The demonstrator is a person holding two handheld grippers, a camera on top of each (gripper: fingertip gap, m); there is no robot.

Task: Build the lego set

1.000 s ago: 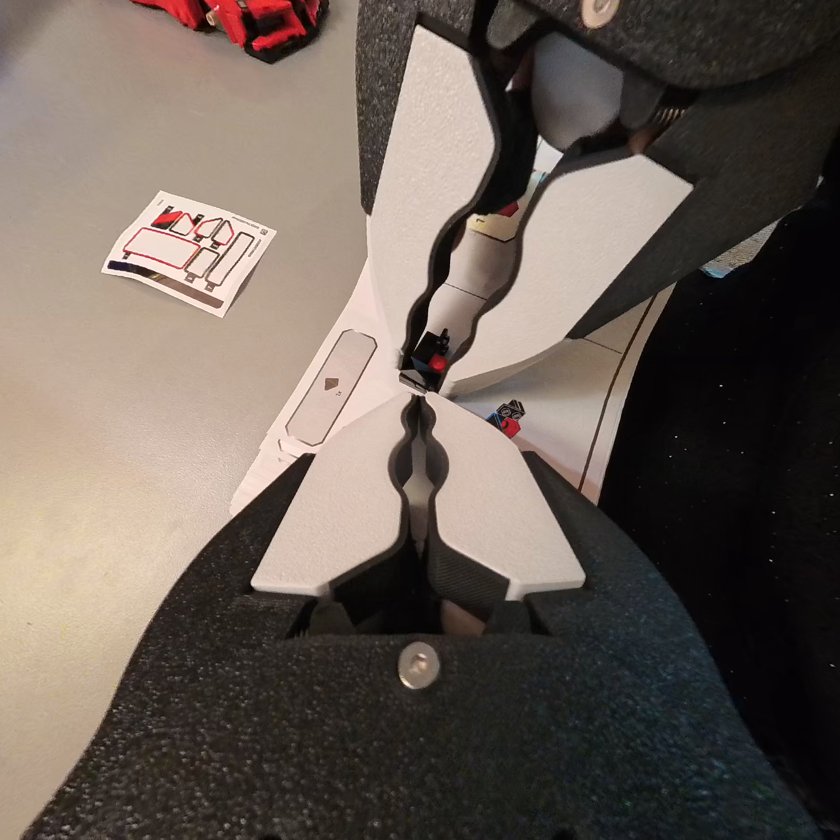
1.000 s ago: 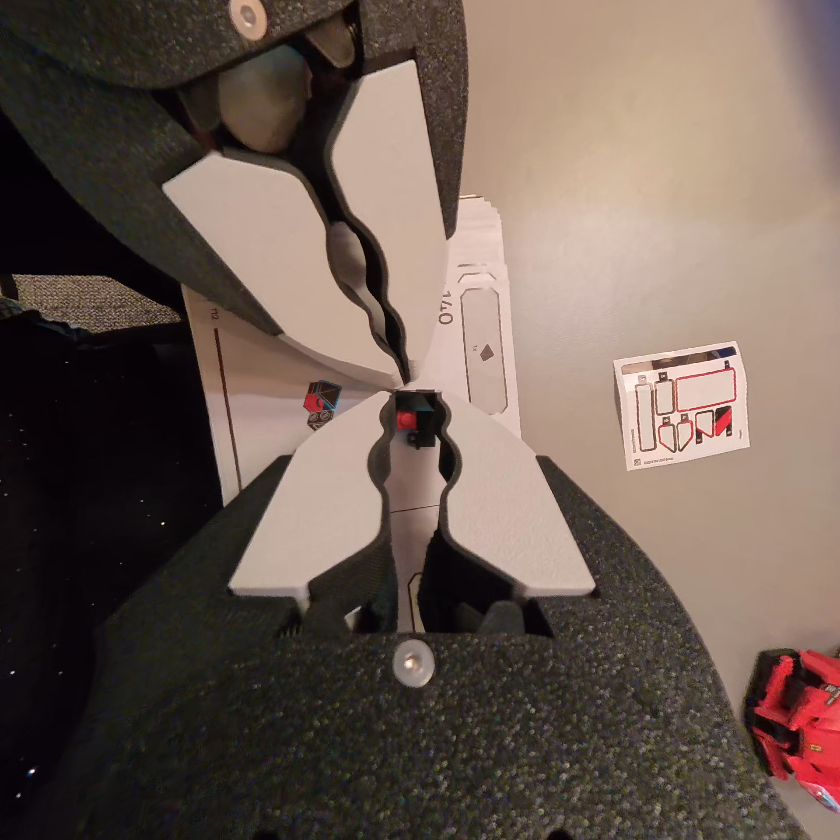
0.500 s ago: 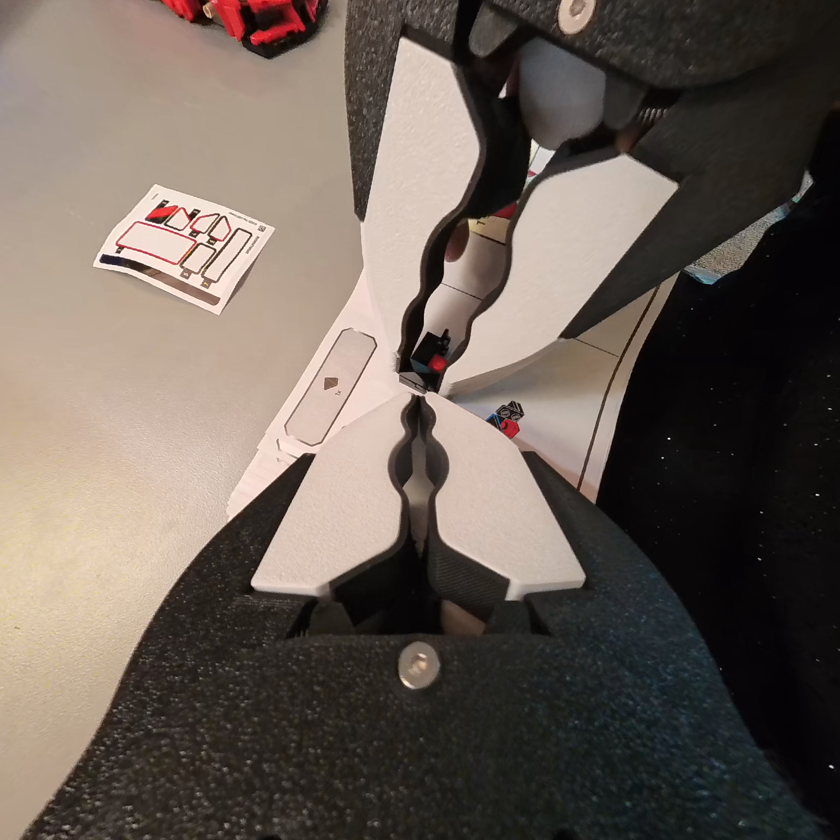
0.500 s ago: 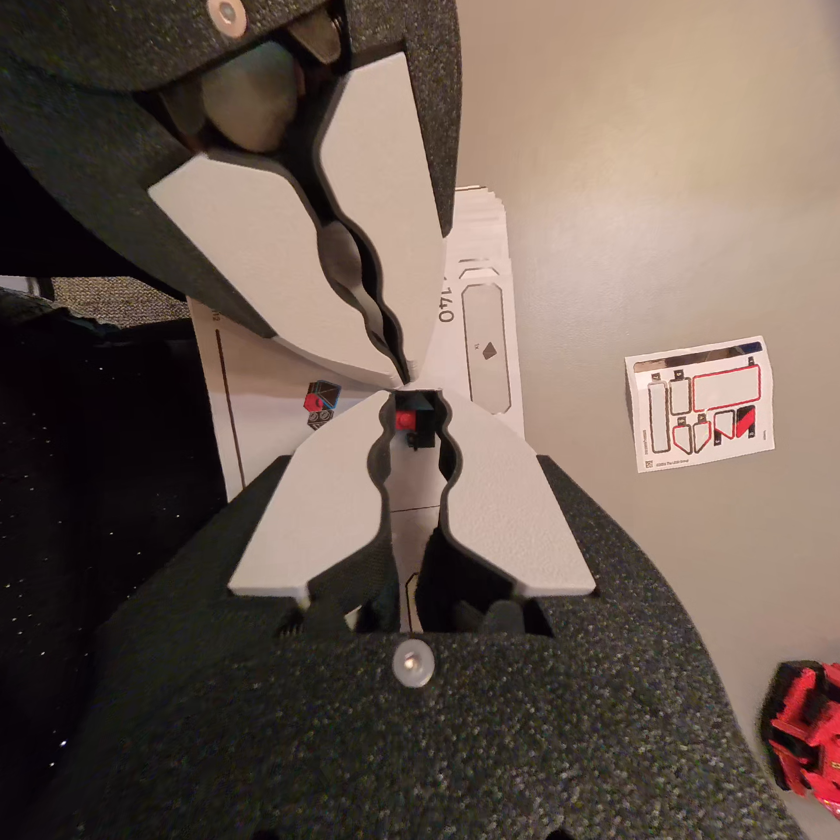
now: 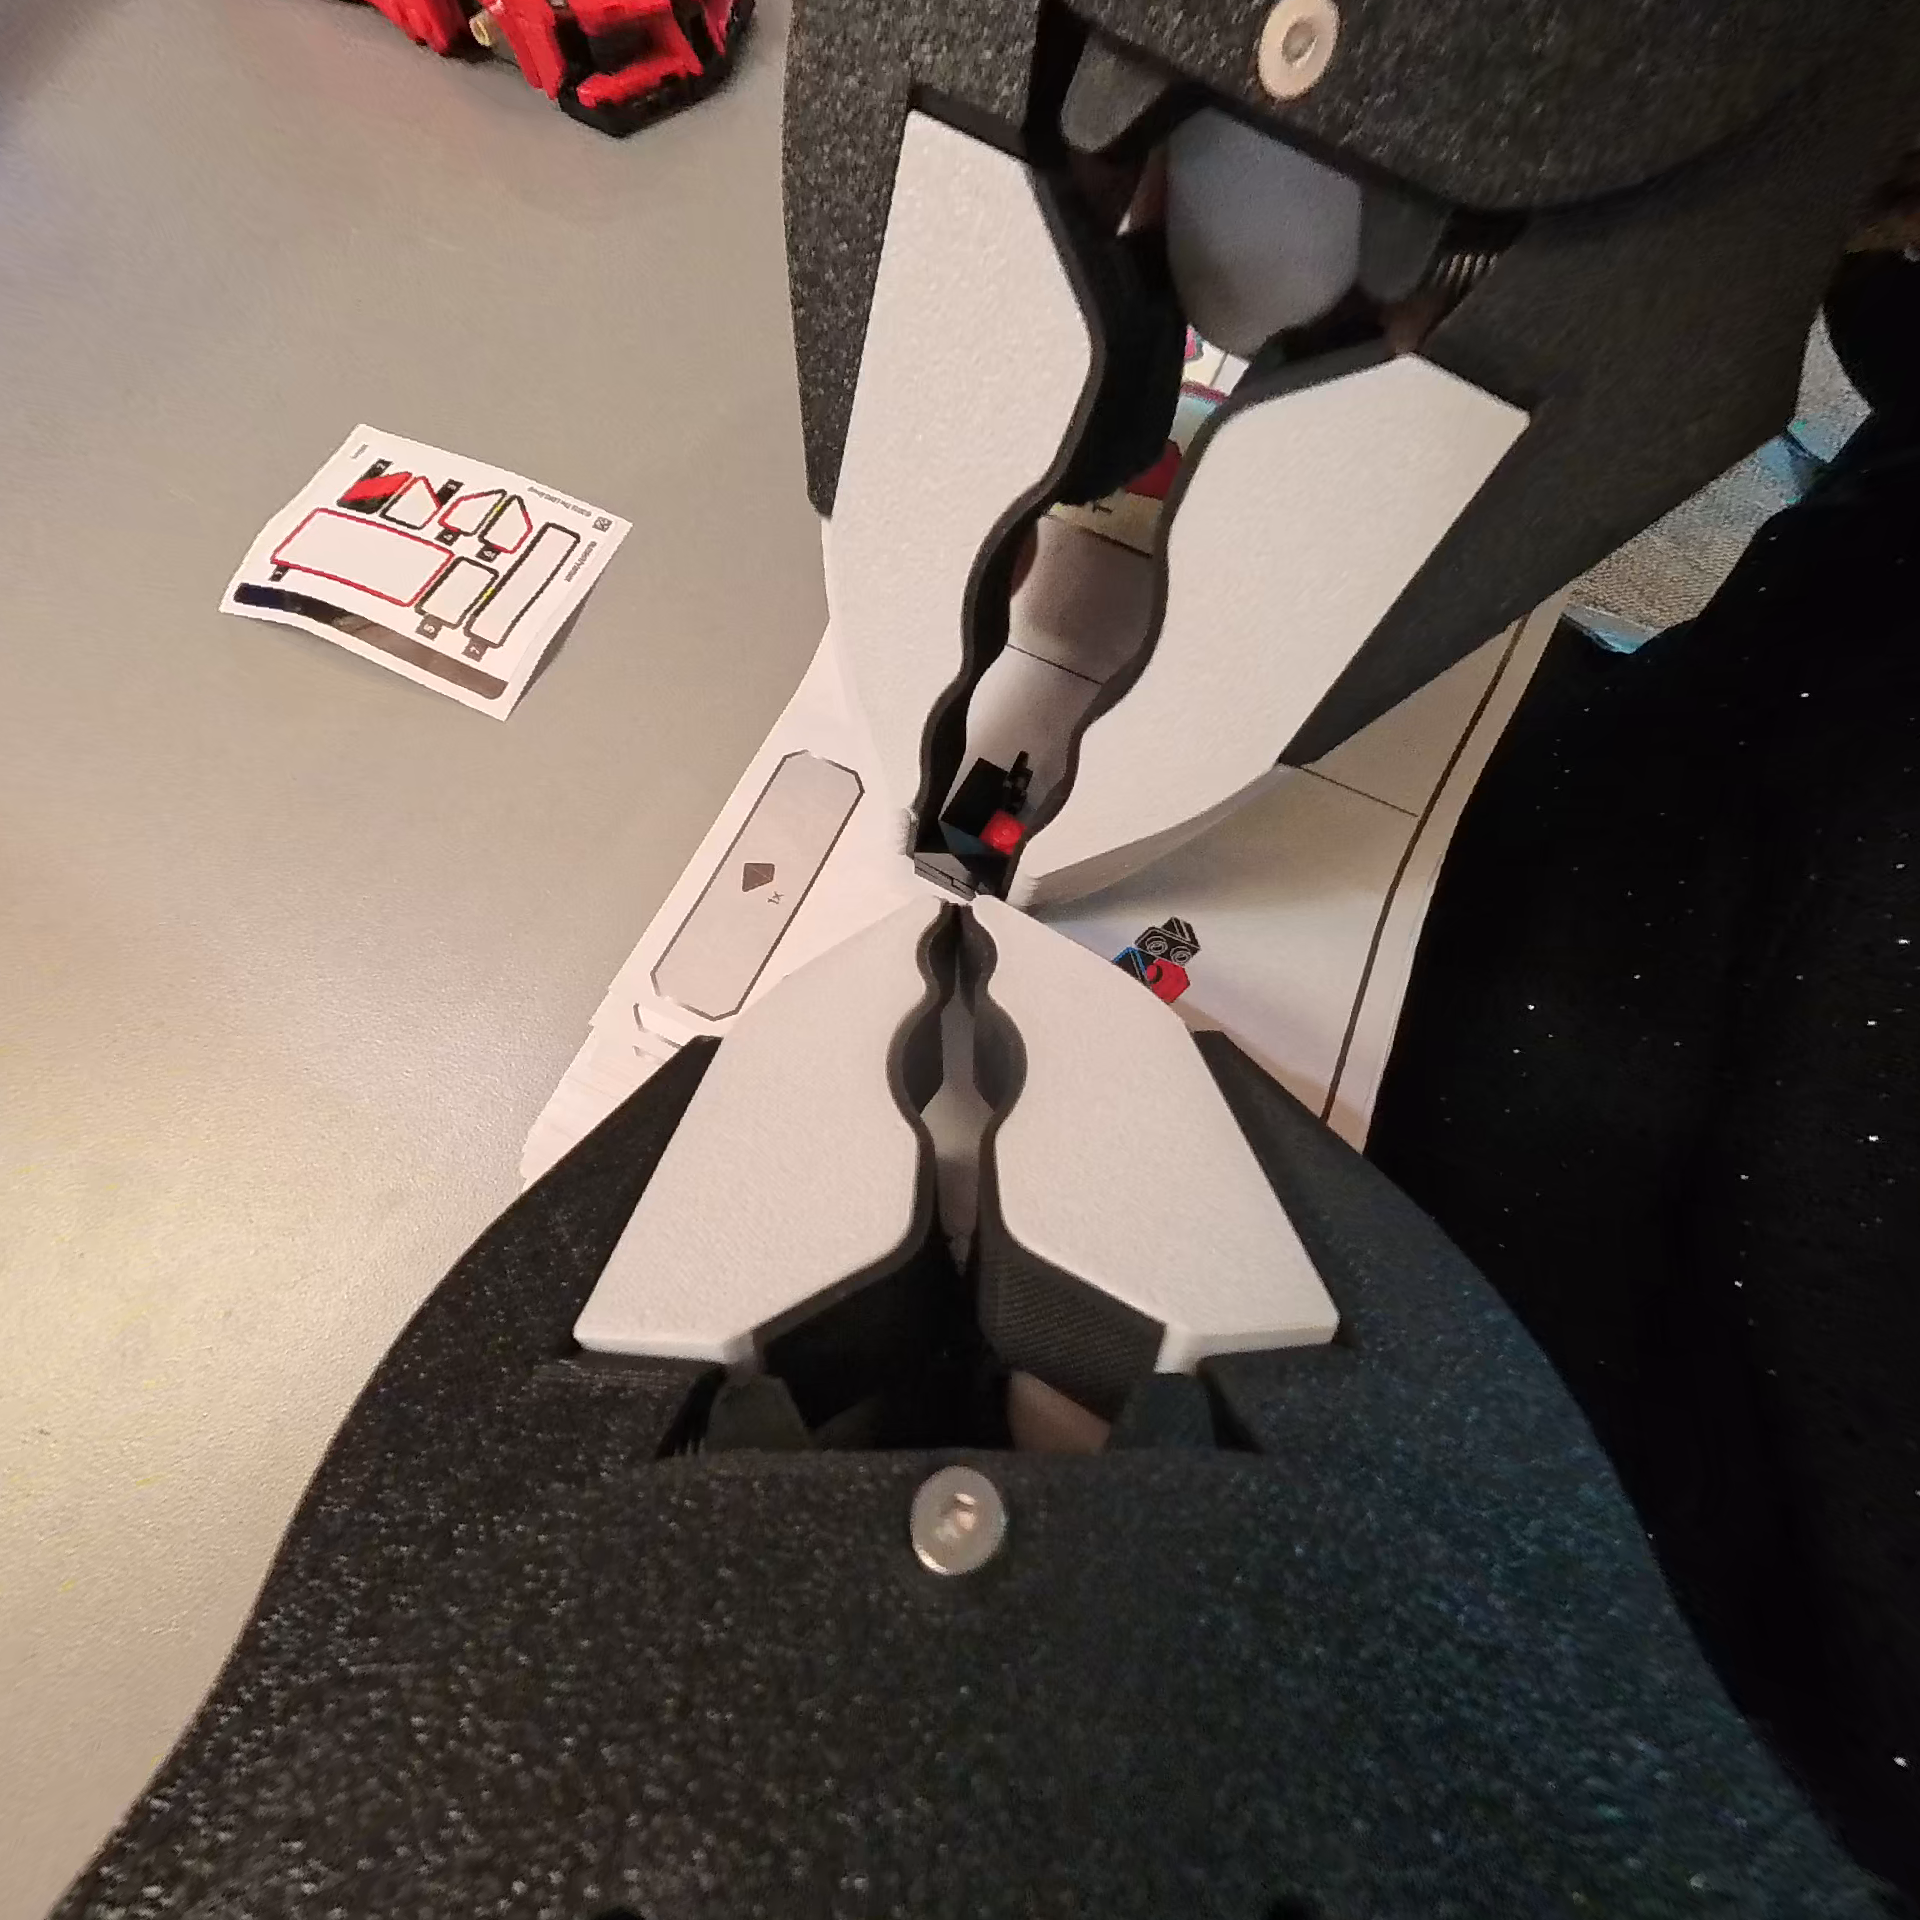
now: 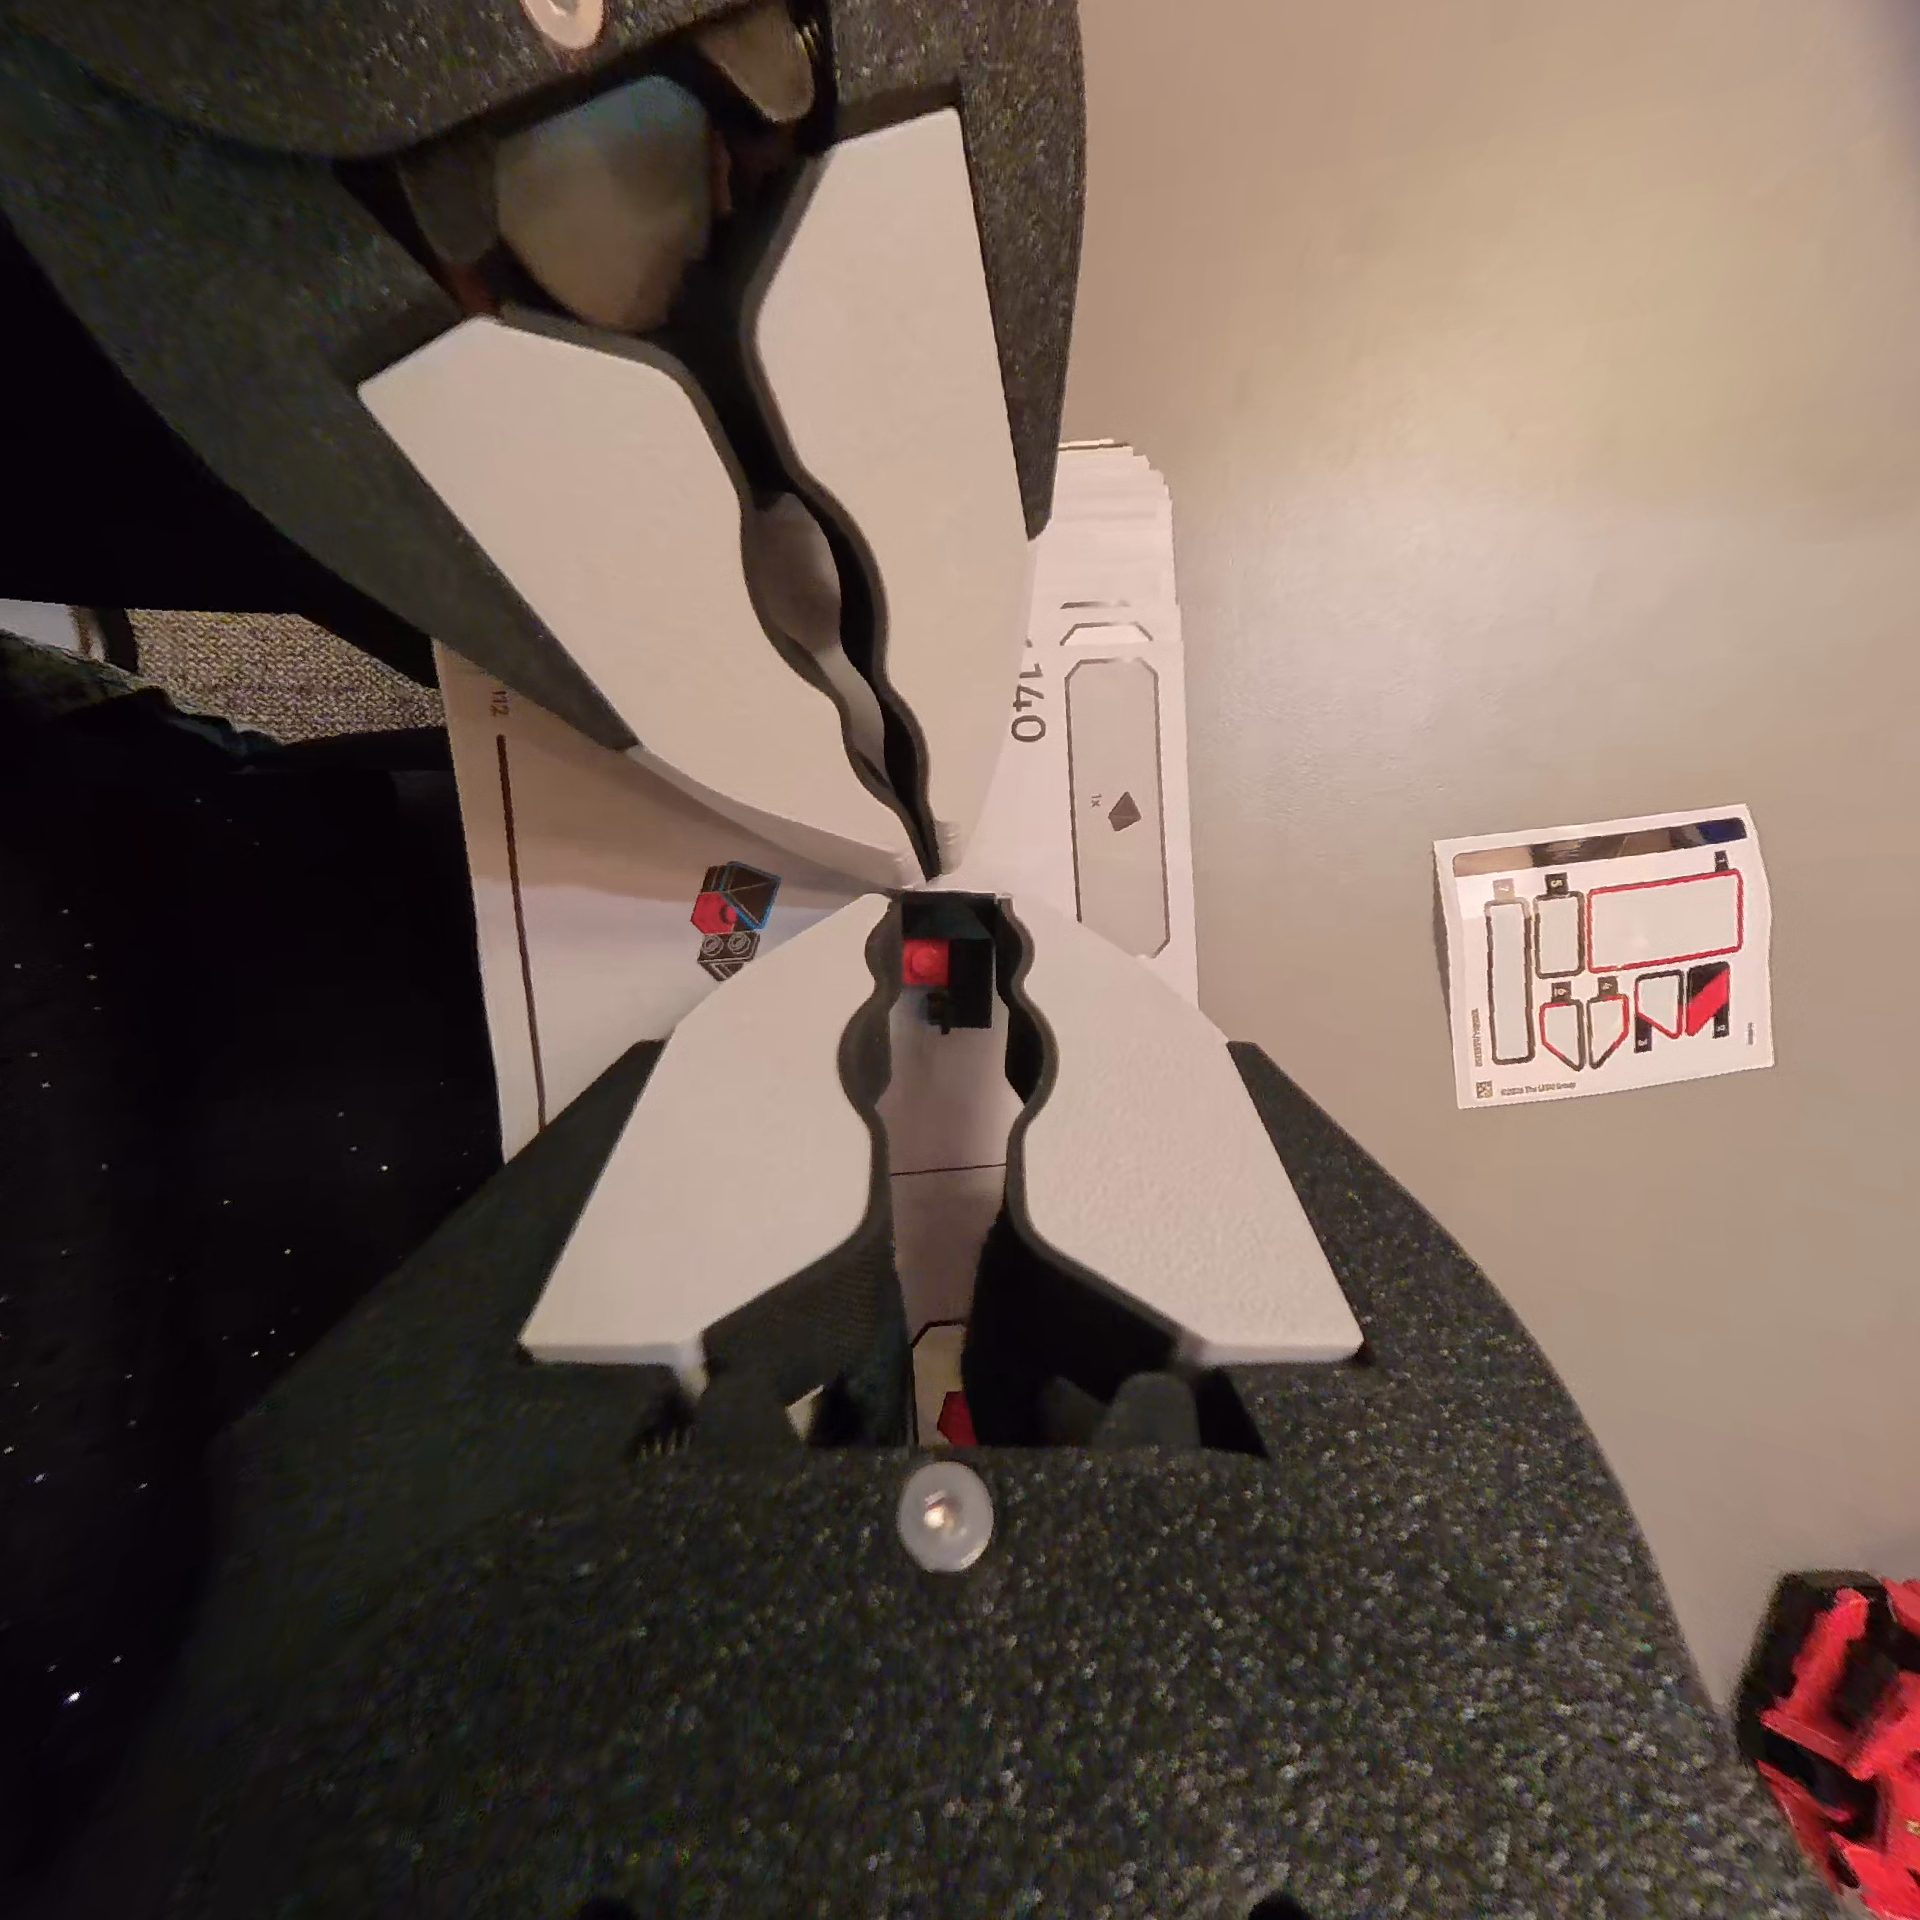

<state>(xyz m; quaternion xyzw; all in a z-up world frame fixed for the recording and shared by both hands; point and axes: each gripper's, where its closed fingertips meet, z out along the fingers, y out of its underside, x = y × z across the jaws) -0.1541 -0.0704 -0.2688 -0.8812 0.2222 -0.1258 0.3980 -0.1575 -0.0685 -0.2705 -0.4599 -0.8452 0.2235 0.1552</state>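
A small black and red lego piece (image 6: 940, 961) sits between the fingertips of my right gripper (image 6: 940, 914), which is shut on it. It also shows in the left wrist view (image 5: 982, 821), held in the right gripper (image 5: 961, 862) that comes in from the top. My left gripper (image 5: 961, 912) is shut, and its tips meet the black end of the piece. In the right wrist view the left gripper (image 6: 930, 868) points down from above, tip to tip with the right. I cannot tell whether the left tips pinch anything. Both grippers hover over the open instruction booklet (image 5: 769, 883).
The booklet (image 6: 1122, 810) lies at the grey table's edge. A sticker sheet (image 5: 416, 571) lies beside it, also in the right wrist view (image 6: 1600, 956). A red and black lego car (image 5: 582, 42) stands farther off (image 6: 1849, 1745). Dark fabric (image 5: 1662, 1143) lies beyond the table edge. My two grippers' fingertips are within a few centimetres of each other.
Both grippers stay tip to tip with the piece held. The pair has drifted slightly over the table, so the sticker sheet and the car sit a little differently in both views.
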